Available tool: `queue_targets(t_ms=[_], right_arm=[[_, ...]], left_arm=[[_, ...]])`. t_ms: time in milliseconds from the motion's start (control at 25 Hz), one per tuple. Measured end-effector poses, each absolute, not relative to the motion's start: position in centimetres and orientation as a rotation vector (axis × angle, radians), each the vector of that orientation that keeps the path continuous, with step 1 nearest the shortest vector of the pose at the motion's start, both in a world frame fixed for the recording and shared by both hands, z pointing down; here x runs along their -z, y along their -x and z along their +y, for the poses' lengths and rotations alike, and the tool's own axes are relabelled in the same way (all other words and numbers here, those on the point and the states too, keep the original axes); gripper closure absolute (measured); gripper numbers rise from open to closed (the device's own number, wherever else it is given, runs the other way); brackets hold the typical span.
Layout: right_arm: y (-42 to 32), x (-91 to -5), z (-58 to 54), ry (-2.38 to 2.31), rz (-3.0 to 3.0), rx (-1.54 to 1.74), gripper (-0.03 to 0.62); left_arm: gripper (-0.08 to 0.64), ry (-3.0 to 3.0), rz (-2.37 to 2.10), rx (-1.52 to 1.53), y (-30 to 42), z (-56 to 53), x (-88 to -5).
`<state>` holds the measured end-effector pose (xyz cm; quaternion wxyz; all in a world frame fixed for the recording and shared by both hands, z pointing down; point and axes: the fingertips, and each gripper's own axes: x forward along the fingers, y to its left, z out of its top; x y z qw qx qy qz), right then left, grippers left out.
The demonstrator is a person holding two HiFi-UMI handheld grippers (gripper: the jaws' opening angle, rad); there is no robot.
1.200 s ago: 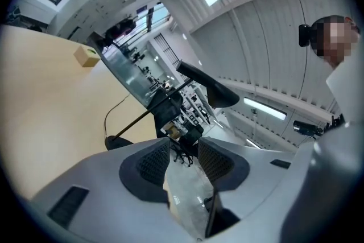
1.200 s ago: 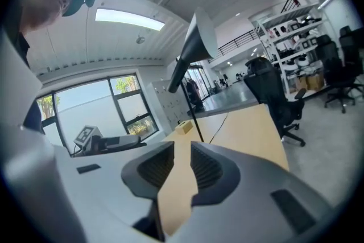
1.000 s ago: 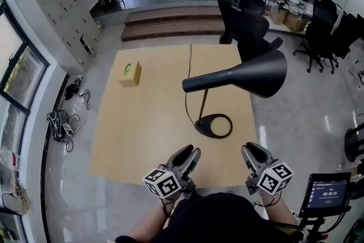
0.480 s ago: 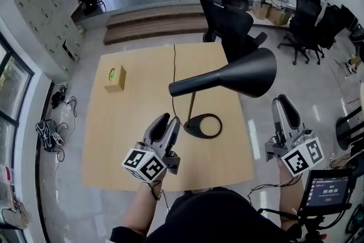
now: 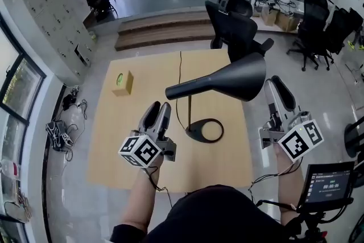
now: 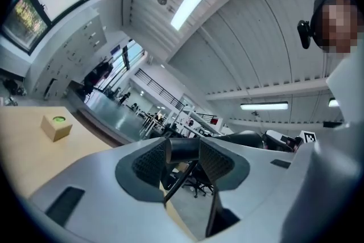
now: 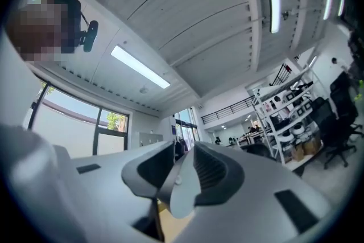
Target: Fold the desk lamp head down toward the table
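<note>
Between the jaws of your left gripper [image 6: 183, 159], which stand apart, sits the narrow dark end of the lamp head [image 6: 181, 149]. You cannot tell from any view whether the pads actually touch it. Your right gripper [image 7: 183, 167] has its jaws drawn close on the pale rim [image 7: 181, 193] of the lamp head's wide end, and the rim fills the slim gap between them.

From the head view, your left gripper is at centre left, just below the narrow end. Your right gripper is at the right, against the flared mouth. The lamp head lies roughly level across the middle of the frame, raised above the tabletop [image 5: 125, 134] on a thin stem [image 5: 189, 111]. The stem rises from a round dark base [image 5: 192, 134] near the tabletop's right side. A black cable [image 5: 180, 74] runs from the base toward the far edge. A small cardboard box [image 5: 123, 82] with a green mark sits near the tabletop's upper left corner, well apart from the lamp. Black office chairs [image 5: 236, 28] stand beyond the far edge.
</note>
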<state>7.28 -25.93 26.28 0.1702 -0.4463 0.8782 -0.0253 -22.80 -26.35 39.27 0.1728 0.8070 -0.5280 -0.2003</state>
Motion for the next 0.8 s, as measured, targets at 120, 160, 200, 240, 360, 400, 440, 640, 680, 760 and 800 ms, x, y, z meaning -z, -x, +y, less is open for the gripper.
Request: queue_targets(t_ms=[120, 160, 200, 240, 360, 400, 440, 640, 680, 760, 800], right_arm=[[-5.7, -27.5, -25.9, 1.225, 2.521, 0.121, 0.499], [-5.5, -27.8, -26.0, 1.219, 2.521, 0.136, 0.499], [-5.5, -27.9, -26.2, 1.217, 2.519, 0.149, 0.499], [-5.7, -27.9, -26.5, 1.215, 2.515, 0.162, 0.499], [-5.6, -28.0, -26.7, 1.195, 2.49, 0.203, 0.499], [-5.6, -28.0, -26.7, 1.186, 2.479, 0.217, 0.499], [-5.8, -27.8, -26.9, 1.176, 2.47, 0.232, 0.499], [-6.0, -27.8, -27.8, 1.14, 2.472, 0.303, 0.499], [-6.0, -28.0, -28.0, 1.135, 2.474, 0.32, 0.499], [-5.9, -28.3, -28.1, 1.123, 2.474, 0.342, 0.499], [-5.8, -28.4, -28.0, 1.117, 2.473, 0.345, 0.499]], left_arm=[[0.396, -2.268, -1.483, 0.571, 23.2, -26.4, -40.2], [0.396, -2.268, -1.482, 0.567, 23.3, -26.5, -40.4], [0.396, -2.269, -1.486, 0.561, 23.2, -26.8, -40.4], [0.396, -2.273, -1.494, 0.554, 23.0, -27.2, -40.2], [0.396, -2.296, -1.506, 0.54, 23.0, -27.7, -39.7], [0.396, -2.304, -1.501, 0.536, 22.9, -27.8, -39.6], [0.396, -2.31, -1.492, 0.533, 22.5, -28.1, -39.5], [0.396, -2.33, -1.445, 0.531, 21.1, -28.8, -39.1], [0.396, -2.329, -1.444, 0.53, 21.1, -28.9, -39.2], [0.396, -2.326, -1.446, 0.528, 21.4, -29.1, -39.5], [0.396, -2.326, -1.444, 0.528, 21.5, -29.1, -39.5]])
